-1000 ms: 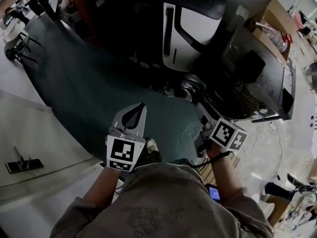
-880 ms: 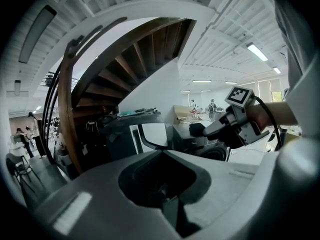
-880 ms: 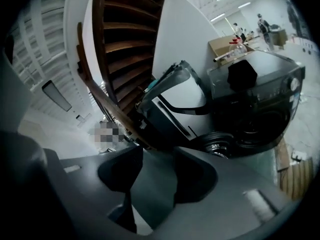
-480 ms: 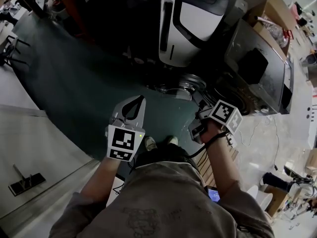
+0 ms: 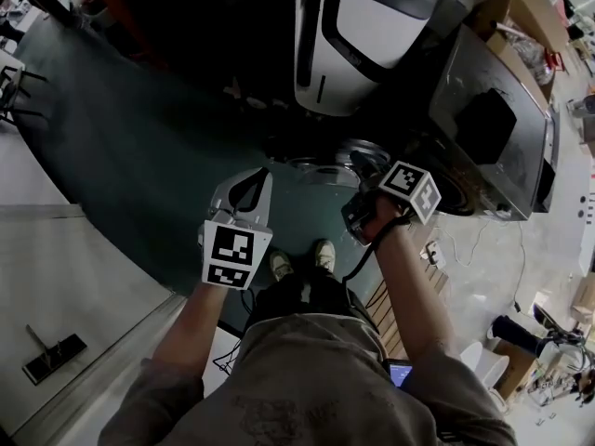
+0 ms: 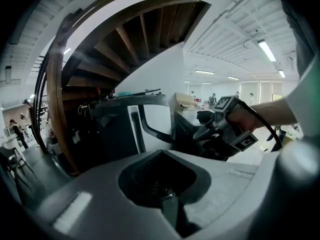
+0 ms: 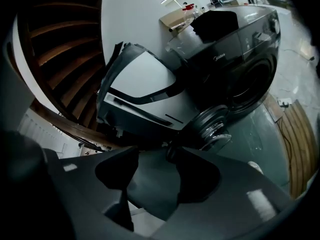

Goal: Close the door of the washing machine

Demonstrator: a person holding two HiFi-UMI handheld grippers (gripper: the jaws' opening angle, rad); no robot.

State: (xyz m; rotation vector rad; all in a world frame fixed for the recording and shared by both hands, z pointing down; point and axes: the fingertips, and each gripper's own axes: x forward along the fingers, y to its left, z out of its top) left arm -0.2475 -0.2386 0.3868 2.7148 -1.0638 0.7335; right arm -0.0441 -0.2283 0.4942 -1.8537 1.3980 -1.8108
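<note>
Right now my right gripper (image 7: 159,156) is released. Its jaws stand apart, and through the gap I see only the dark floor mat (image 7: 260,129) and a strip of pale floor, with nothing held. Just past the jaw tips is the round door (image 7: 214,128) of the washing machine (image 7: 240,59). It is swung wide open, away from the dark drum opening behind it. Whether the tips touch the door's rim, I cannot tell.

My left gripper (image 5: 262,175) is clenched on nothing, its jaws tip to tip around a teardrop hollow. It is held over the mat to the left of the door and apart from it. From its own view I see the right gripper off to the right, held in a hand (image 6: 250,119) in front of the machine.

Further out, the washing machine is a dark front-loader with a black thing (image 7: 215,21) lying on its top and a cardboard box (image 7: 175,16) behind it. Beside it, on the door's side, stands a white and black cabinet (image 7: 140,84). A wooden staircase (image 6: 145,34) curves overhead. The person's shoes (image 5: 282,266) stand on the mat, below and between the two grippers in the head view.
</note>
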